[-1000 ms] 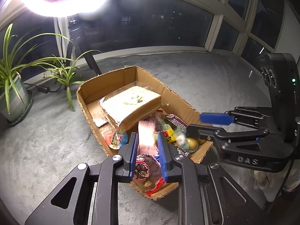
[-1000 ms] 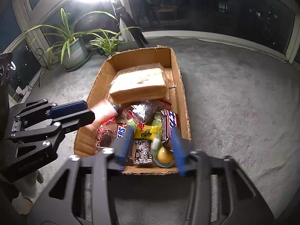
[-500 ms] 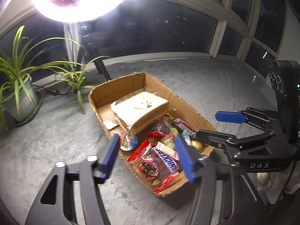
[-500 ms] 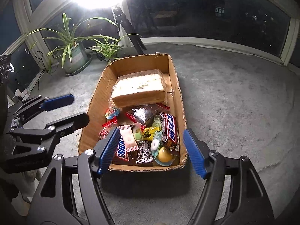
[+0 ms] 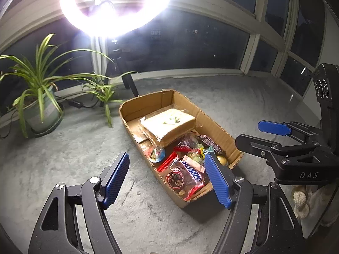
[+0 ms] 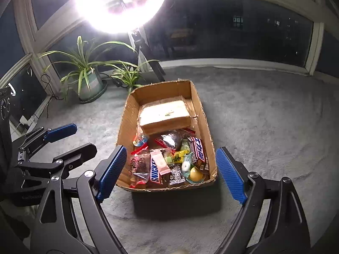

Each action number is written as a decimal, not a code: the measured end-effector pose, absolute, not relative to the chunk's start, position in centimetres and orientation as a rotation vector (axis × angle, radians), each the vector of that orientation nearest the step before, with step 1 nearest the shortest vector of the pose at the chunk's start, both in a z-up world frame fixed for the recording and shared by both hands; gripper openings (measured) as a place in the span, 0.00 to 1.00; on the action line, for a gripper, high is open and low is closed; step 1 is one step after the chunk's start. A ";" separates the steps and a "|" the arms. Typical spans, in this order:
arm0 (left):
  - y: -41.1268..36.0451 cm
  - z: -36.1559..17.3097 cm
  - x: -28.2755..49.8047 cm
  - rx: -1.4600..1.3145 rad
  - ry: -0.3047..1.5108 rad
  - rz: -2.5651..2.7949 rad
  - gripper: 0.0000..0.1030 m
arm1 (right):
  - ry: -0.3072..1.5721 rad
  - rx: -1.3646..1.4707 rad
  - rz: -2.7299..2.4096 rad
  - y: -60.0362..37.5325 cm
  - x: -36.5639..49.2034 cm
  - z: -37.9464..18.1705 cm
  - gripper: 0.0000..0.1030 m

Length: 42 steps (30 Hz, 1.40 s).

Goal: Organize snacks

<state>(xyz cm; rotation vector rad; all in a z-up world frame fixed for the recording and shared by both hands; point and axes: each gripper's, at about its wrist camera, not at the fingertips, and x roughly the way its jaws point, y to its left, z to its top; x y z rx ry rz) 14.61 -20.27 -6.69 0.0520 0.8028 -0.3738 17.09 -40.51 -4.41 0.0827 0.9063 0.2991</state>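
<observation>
Box [image 6: 203,114], two Snickers bars [image 6: 155,170], one sandwich [image 6: 165,115]

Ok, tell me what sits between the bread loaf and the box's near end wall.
A heap of small snacks: a Snickers bar, a pink wafer pack, a yellow ball and other wrappers fill the cardboard box in front of the bread loaf. The right wrist view shows it best.

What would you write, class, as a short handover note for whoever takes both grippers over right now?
Left gripper: jaws opening, nothing between them.
Right gripper: jaws opening, nothing between them.
Both hang above the near end of the box on the carpet.
Done: snacks piled at the near end, wrapped sandwich behind them.
Left: no snack seen outside the box; perhaps tidy the pile.
</observation>
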 end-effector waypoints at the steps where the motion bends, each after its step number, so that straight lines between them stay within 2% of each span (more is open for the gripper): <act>1: -20.1 -6.5 14.3 0.049 0.799 -0.372 0.71 | 0.902 0.086 0.296 -40.4 16.8 -4.2 0.86; 11: -17.6 -4.0 11.3 0.034 0.741 -0.339 0.72 | 0.872 0.060 0.206 -38.8 13.7 -1.7 0.86; 12: -17.2 -3.8 10.9 0.034 0.736 -0.333 0.72 | 0.871 0.053 0.197 -38.5 13.4 -1.5 0.89; 13: -16.9 -3.7 10.6 0.035 0.732 -0.328 0.72 | 0.869 0.049 0.187 -38.2 13.1 -1.3 0.96; 15: -16.4 -3.3 9.9 0.046 0.723 -0.314 0.72 | 0.842 0.033 0.167 -37.5 12.1 -0.7 0.99; 24: -14.0 -1.9 7.3 0.031 0.699 -0.299 0.72 | 0.771 -0.067 0.094 -34.2 9.0 1.6 1.00; 42: -12.8 -1.0 5.0 0.002 0.696 -0.301 0.72 | 0.755 -0.096 0.102 -32.3 6.7 2.1 1.00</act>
